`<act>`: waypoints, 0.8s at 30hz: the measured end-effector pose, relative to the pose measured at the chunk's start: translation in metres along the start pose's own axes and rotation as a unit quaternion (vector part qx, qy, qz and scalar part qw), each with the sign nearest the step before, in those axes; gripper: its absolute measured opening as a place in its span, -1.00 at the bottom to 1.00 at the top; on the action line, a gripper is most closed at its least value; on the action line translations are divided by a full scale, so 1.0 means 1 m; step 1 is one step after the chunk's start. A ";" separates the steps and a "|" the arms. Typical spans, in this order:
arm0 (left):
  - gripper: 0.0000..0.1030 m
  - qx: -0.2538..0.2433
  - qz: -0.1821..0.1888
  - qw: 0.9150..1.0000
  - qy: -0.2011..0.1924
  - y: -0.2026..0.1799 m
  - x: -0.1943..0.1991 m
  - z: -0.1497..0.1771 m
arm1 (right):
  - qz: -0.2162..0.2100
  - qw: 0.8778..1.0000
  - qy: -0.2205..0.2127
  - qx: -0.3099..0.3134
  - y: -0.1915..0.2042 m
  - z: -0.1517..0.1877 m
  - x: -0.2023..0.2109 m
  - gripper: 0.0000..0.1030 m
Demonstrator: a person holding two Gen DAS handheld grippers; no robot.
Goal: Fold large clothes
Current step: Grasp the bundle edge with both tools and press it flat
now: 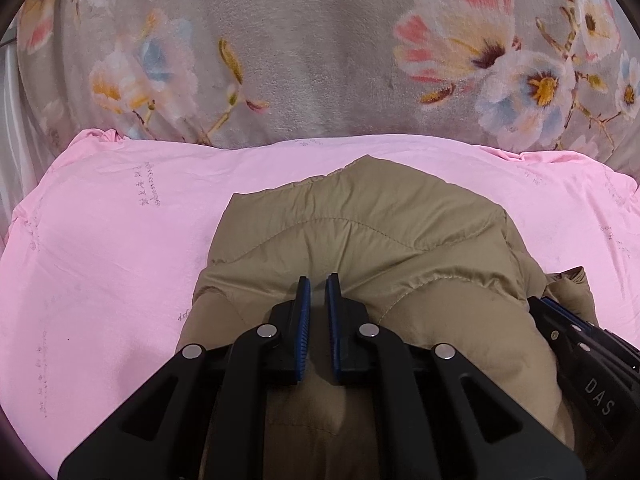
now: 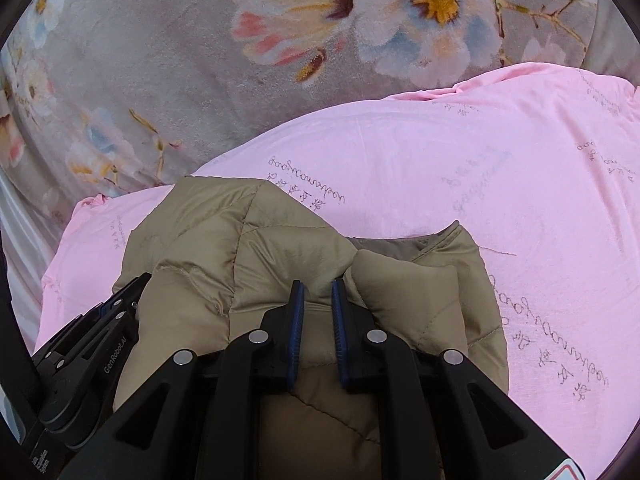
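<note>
Now both grippers' jaws pinch folds of the tan quilted jacket (image 1: 360,232) lying on pink sheet (image 1: 100,260).

Under my work area I see a pink sheet (image 1: 120,248), spread fairly smooth with a few shallow creases and faint grey lines of script printed across it; the same lettering reads more clearly in my right view, on the pink sheet (image 2: 500,184). Beyond its far edge lies a grey plush blanket (image 1: 304,60) patterned with large pink, white and blue flowers with yellow centres. At the far left edge I make out pale striped fabric (image 1: 16,152).
</note>
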State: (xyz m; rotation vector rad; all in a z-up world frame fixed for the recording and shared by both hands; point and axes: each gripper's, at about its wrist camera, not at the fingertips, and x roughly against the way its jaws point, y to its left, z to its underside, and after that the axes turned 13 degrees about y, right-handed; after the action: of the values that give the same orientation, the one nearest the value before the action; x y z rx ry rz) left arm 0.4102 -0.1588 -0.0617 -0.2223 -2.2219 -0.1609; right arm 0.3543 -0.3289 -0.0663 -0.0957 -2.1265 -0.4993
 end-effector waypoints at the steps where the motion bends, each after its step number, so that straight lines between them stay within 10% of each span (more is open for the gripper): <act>1: -0.87 0.000 -0.001 1.000 0.000 0.000 0.000 0.000 | 0.003 1.000 0.000 0.001 0.001 -0.001 -0.001 -0.79; 12: -0.83 -0.009 -0.006 1.000 0.014 0.001 0.009 0.002 | 0.039 0.999 0.008 0.012 0.006 0.005 0.025 -0.79; 24: -0.58 -0.035 -0.013 0.999 0.025 0.014 0.090 0.091 | 0.025 0.999 0.023 0.034 -0.001 0.094 0.082 -0.71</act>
State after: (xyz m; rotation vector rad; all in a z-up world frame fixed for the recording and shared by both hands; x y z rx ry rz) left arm 0.2896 -0.1180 -0.0456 -0.2251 -2.1720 -0.2552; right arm 0.2335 -0.3033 -0.0471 -0.0969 -2.0884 -0.3953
